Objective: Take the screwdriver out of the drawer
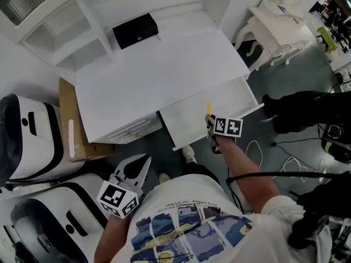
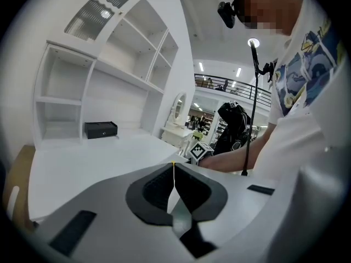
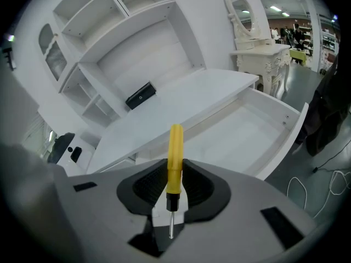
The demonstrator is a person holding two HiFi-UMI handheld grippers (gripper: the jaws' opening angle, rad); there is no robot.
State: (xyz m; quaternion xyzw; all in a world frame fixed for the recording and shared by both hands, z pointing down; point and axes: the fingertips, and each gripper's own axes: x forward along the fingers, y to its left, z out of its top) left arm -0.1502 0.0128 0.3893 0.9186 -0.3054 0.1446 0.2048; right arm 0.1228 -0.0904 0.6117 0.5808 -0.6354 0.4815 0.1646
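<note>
The white surface [image 1: 159, 81] carries a black box [image 1: 135, 30] near its back edge, and the drawer [image 1: 192, 119] under its front edge is pulled open. The left gripper [image 2: 173, 166] is low beside the person's body, its fingers [image 2: 153, 190] clenched together on nothing. The right gripper [image 1: 210, 120] is over the open drawer, fingers grasping the yellow screwdriver [image 3: 175, 158] by its handle, clear of the drawer floor.

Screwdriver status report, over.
Right tongs clamped on yellow screwdriver, over the open drawer. Left tongs shut, empty. Nothing blocking.
</note>
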